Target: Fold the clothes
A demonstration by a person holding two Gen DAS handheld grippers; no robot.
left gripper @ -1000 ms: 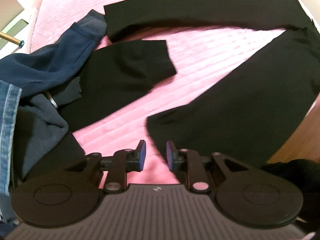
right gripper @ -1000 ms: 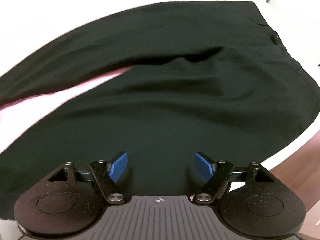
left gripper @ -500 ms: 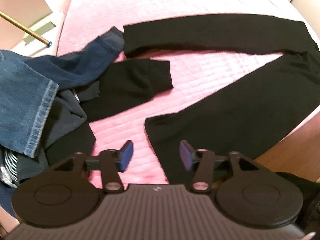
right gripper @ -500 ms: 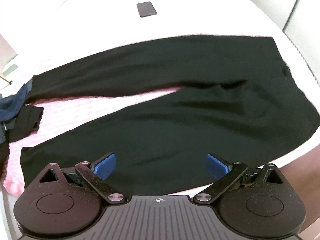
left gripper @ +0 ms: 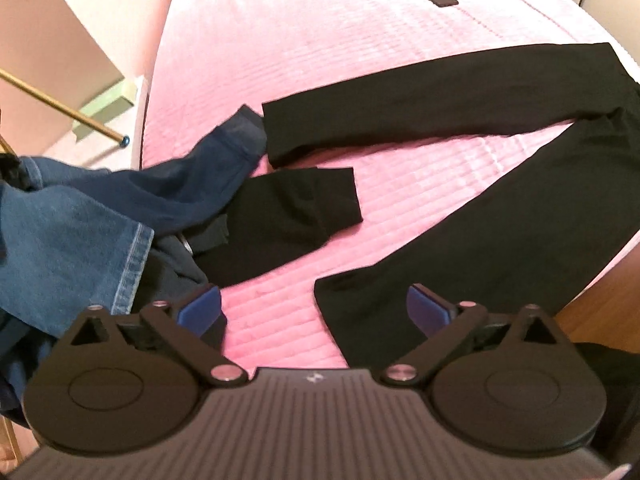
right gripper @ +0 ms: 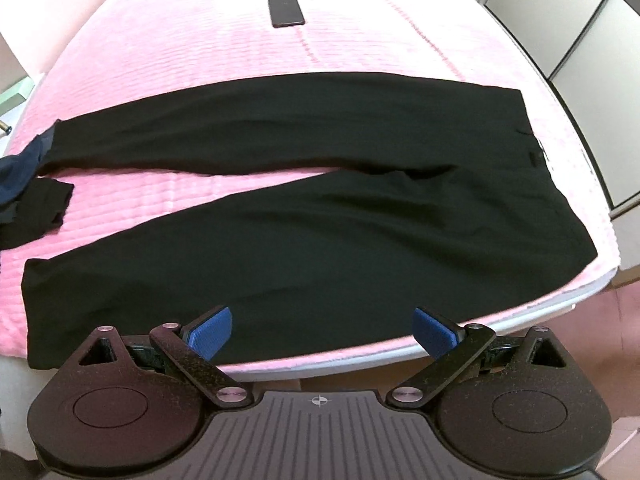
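Black trousers lie flat and unfolded across the pink bed, legs splayed left, waist right; folding is all left to do. A heap of unfolded clothes sits at the left. Left gripper and right gripper both gape wide, holding nothing. Heap cut off by frame; phone far.

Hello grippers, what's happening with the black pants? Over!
Left gripper open, empty. Right gripper open, empty. Black pants spread flat on pink bedspread, legs apart, unfolded. Clothes pile touches far leg's hem.
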